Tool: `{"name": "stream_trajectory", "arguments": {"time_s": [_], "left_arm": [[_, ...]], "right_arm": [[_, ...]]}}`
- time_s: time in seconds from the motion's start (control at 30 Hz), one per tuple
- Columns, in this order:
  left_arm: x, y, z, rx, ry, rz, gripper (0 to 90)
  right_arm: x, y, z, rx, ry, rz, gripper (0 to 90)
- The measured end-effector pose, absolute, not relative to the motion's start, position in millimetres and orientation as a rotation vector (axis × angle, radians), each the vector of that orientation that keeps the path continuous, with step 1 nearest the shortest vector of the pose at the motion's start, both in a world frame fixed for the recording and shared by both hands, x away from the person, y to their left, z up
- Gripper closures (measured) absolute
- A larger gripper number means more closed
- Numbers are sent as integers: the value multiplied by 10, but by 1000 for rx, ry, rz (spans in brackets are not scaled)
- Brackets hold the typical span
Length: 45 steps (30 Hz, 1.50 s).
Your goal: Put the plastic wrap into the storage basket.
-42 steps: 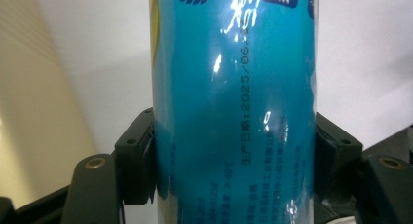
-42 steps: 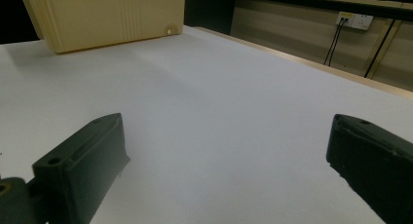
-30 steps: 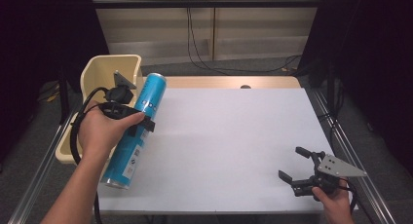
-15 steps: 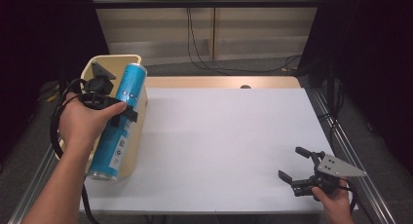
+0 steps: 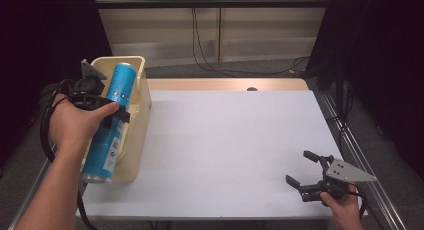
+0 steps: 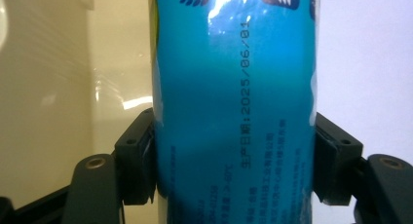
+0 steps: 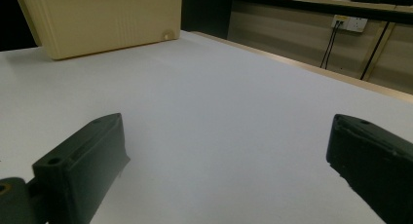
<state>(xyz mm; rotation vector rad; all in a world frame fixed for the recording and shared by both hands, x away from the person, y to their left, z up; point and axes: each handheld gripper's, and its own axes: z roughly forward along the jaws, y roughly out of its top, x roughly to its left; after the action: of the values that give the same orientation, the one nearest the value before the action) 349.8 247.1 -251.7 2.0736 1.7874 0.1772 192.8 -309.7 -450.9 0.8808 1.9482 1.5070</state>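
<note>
At the table's left edge, the left gripper (image 5: 117, 112) pinches a tall blue can (image 5: 111, 121) about halfway along its length, the two black pads pressing its opposite sides, and holds it over the cream bin (image 5: 142, 102). The can's long axis runs from about 1 o'clock at its far end, which lies over the bin's opening, down to 7 o'clock at its near end, which overhangs the bin's near wall. At the table's 5 o'clock corner, the right gripper (image 5: 306, 172) rests well apart, its jaws spread wide on nothing
</note>
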Motion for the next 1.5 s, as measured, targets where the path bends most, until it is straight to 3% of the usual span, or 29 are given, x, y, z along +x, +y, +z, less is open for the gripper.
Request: {"name": "stream_trajectory", "arguments": {"time_s": [0.87,1.5], "left_arm": [[3645,2722,-2775,2093,1893,213,320],[3723,2755,-2866,2103,1944,61,317]], "right_arm": [[1923,-3073,-4515,866,1968,1493,7],[1929,-3063,-4519,853,1977,1488,7]]}}
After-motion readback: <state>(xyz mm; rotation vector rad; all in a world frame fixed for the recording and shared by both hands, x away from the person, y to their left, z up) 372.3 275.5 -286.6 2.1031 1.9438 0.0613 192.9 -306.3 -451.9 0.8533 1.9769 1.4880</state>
